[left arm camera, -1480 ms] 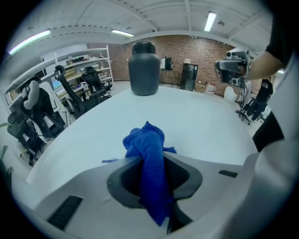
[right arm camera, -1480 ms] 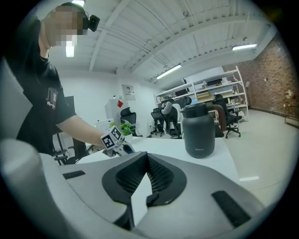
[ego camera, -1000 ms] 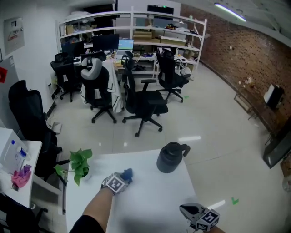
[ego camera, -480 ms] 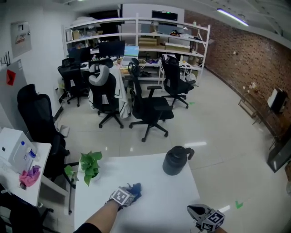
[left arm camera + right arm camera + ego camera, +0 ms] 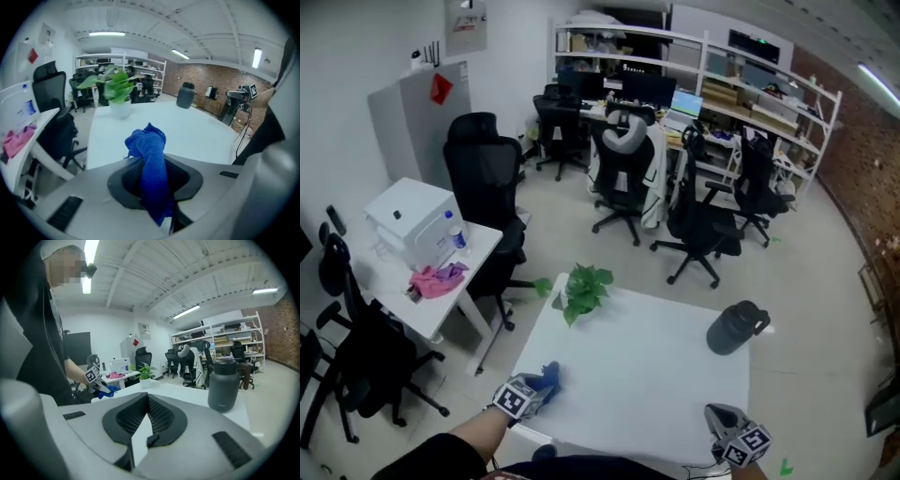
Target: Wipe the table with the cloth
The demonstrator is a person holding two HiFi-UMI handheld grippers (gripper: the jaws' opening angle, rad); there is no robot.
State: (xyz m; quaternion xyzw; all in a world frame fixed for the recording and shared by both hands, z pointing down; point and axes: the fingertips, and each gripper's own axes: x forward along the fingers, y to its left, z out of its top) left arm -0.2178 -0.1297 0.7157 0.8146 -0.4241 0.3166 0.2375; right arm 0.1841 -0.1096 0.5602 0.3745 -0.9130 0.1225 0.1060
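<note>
The cloth [image 5: 152, 164], a blue wad, is pinched in the left gripper [image 5: 152, 183]. The jaws stand narrow and clamp its middle, so a tuft sticks out past the tips. In the head view it sits at about 8 o'clock on the table [image 5: 647, 375], close to the left edge. I cannot tell whether the tuft touches the top or hangs just above it.

The right gripper [image 5: 724, 424] is at 5 o'clock, at the near edge. Its jaws meet at the tips with nothing between them. A plant [image 5: 581, 291] stands at 11 o'clock and a dark jug [image 5: 733, 328] at 2 o'clock, both well apart from the cloth. The white top between them is bare.

The step in hand looks like a wiping pass starting from the left edge:
- **Contact:** Tip the gripper down so the loose tuft, not the hard jaw ends, bears on the top, and press lightly.
- **Stroke:** Drag toward 3 o'clock in overlapping lanes, working from the near edge toward 12 o'clock.
- **Grip:** Keep the pinch firm, since so small a wad could pull out under drag.
- **Clearance:** Slow down near the plant and the jug, as either could be knocked. Keep the right gripper out of the lane.
</note>
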